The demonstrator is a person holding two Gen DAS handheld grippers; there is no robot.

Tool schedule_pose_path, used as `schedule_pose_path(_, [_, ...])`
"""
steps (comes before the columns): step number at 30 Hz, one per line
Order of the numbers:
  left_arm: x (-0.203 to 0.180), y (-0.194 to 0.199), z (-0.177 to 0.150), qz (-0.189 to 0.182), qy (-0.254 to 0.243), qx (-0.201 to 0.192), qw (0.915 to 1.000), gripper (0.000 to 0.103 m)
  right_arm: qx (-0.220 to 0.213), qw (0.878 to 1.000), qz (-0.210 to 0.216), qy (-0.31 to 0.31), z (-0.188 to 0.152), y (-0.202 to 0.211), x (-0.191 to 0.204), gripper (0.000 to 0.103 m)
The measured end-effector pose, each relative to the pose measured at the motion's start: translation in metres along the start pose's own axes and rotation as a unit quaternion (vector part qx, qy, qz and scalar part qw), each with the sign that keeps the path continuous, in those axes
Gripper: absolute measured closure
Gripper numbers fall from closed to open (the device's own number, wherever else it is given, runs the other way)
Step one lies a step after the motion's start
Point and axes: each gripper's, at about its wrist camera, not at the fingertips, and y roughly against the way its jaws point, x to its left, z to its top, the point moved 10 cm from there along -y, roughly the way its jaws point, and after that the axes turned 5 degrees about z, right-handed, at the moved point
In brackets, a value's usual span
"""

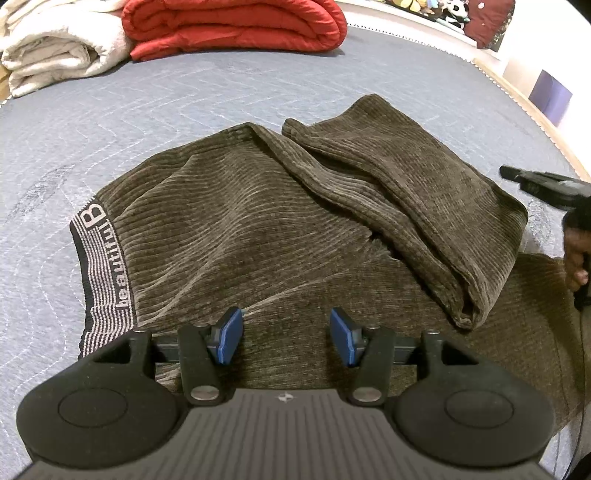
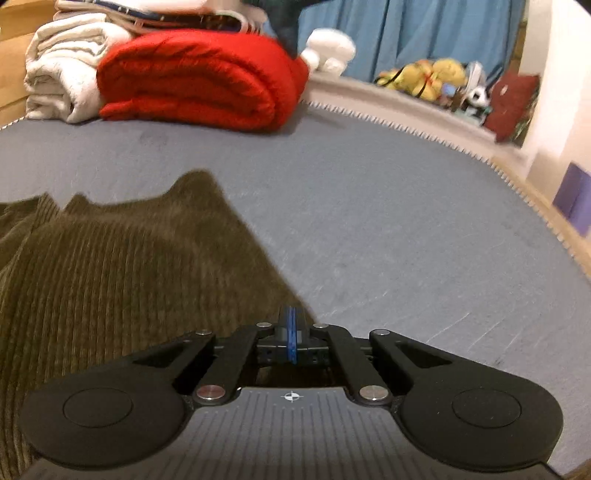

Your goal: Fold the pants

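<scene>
brown corduroy pants [image 1: 258, 229] lie flat on the grey quilted bed cover [image 1: 184, 96], waistband [image 1: 103, 266] to the left of the pants' middle. legs are doubled back over the body, cuffs toward the far side, so one fold looks made already.

left gripper [image 1: 287, 338] hangs over the near part of the pants, blue pads [image 1: 231, 334] spread apart, nothing between them; likely poised to pin or pick the cloth.

right gripper [image 2: 291, 338] sits at the pants' right edge, pads pressed together. whether cloth is nipped between them i cannot tell; edge blurred.

red quilt [image 1: 232, 26] and white blanket [image 1: 55, 48] lie well beyond the pants, out of the way.
</scene>
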Motion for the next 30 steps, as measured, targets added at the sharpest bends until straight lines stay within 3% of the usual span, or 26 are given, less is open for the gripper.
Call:
schedule_pose_path(4, [0.001,-0.001,-0.001,0.001,0.001,0.001,1.0000,0.045,-0.021,0.998,0.038,-0.042,0.008,0.012,0.003,0.100])
schedule_pose_path(5, [0.001,-0.001,0.000,0.001,0.001,0.002,1.0000,0.045,-0.018,0.997,0.055,-0.046,0.007,0.014,0.008,0.086])
schedule_pose_path(6, [0.001,-0.001,0.000,0.000,0.002,0.002,1.0000,0.045,-0.018,0.997,0.064,-0.046,0.009,0.015,0.011,0.062])
schedule_pose_path(8, [0.002,0.000,0.001,-0.001,0.006,0.001,1.0000,0.045,-0.028,0.997,0.067,-0.032,0.012,0.022,0.023,0.039])
schedule_pose_path(13, [0.011,0.002,0.011,-0.002,0.029,-0.004,0.9996,0.044,-0.039,0.995,0.088,-0.005,0.026,0.038,0.058,0.038])
schedule_pose_path(17, [0.026,-0.001,0.021,0.007,0.068,-0.003,0.9976,0.044,-0.038,0.993,0.115,-0.006,0.040,0.041,0.098,0.023])
schedule_pose_path(22, [0.051,-0.002,0.027,0.005,0.138,0.006,0.9905,0.044,-0.017,0.991,0.126,0.051,0.055,0.014,0.158,0.022])
schedule_pose_path(28, [0.075,0.001,0.033,0.002,0.183,0.010,0.9831,0.044,0.033,0.990,0.118,0.074,0.060,-0.032,0.187,0.022])
schedule_pose_path(30, [0.080,0.002,0.034,0.001,0.192,0.010,0.9814,0.039,0.047,0.990,0.110,0.078,0.055,-0.045,0.189,0.022])
